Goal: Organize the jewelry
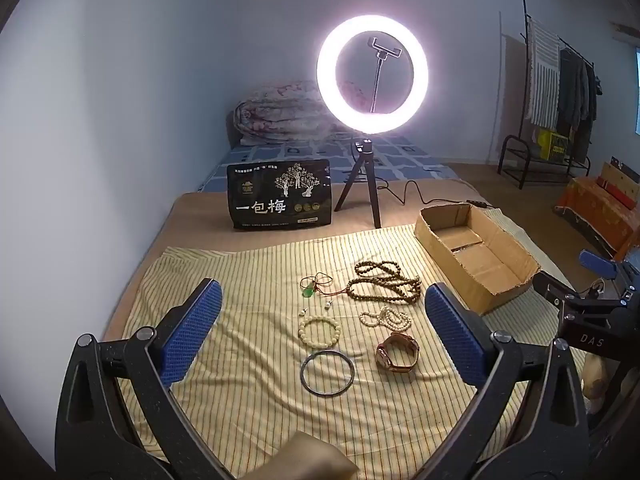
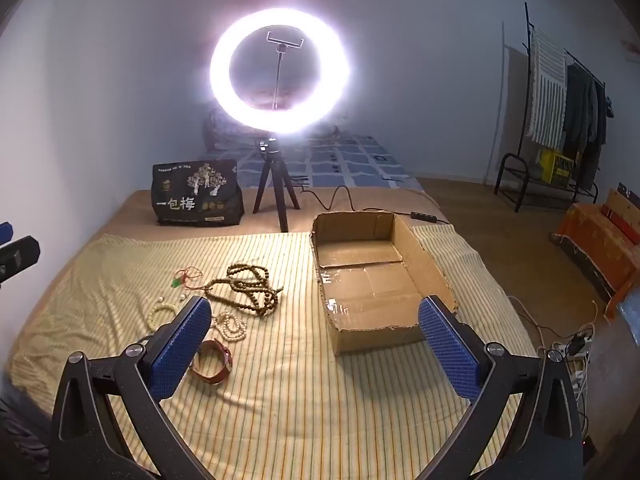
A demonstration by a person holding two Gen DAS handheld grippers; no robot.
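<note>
Jewelry lies on a striped cloth [image 1: 248, 280]: a dark bangle [image 1: 327, 373], a cream bead bracelet [image 1: 320, 330], a brown-strap watch [image 1: 397, 352], a white pearl string [image 1: 385, 318], a long brown bead necklace [image 1: 384, 282], a green pendant on red cord [image 1: 310, 290] and small pearl earrings [image 1: 328, 305]. An empty cardboard box [image 1: 476, 252] sits to the right. My left gripper [image 1: 322, 320] is open above the jewelry, empty. My right gripper [image 2: 316, 326] is open and empty, between the watch [image 2: 212, 362] and the box [image 2: 372, 276].
A lit ring light on a tripod [image 1: 372, 76] and a black snack bag [image 1: 279, 194] stand behind the cloth. A cable [image 2: 340, 196] runs past the box. A bed with a quilt lies beyond; a clothes rack [image 1: 560, 92] stands at right.
</note>
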